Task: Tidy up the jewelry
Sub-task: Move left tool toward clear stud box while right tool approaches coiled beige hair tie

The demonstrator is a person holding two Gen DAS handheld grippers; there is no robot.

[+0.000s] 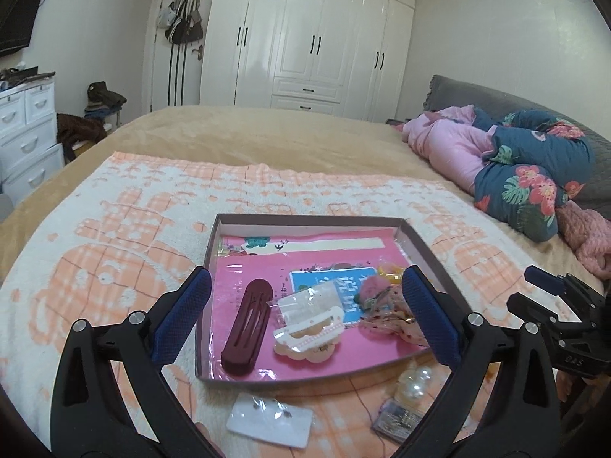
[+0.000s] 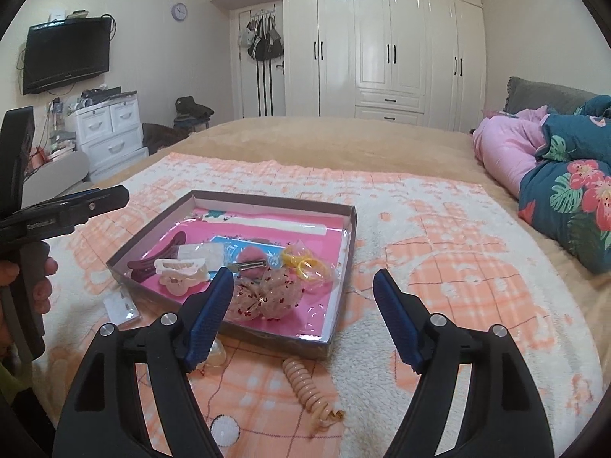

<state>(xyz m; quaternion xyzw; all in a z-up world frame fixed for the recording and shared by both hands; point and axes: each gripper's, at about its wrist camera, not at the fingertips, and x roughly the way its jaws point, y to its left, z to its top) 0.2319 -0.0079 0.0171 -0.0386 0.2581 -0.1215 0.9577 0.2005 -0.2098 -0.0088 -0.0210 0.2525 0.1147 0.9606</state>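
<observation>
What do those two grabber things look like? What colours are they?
The left gripper and the right gripper look alike: black plastic arms shaped like big tongs, round silver bolts at the joints, and bumpy blue pads on the fingers. Small white lettering is printed on their black bodies.

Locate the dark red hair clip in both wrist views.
Left wrist: dark red hair clip lies lower centre, in the box's near-left part, beside the white claw clip.
Right wrist: hair clip sits left of centre, mostly hidden behind the claw clip.
Shared landmark: the box.
</observation>
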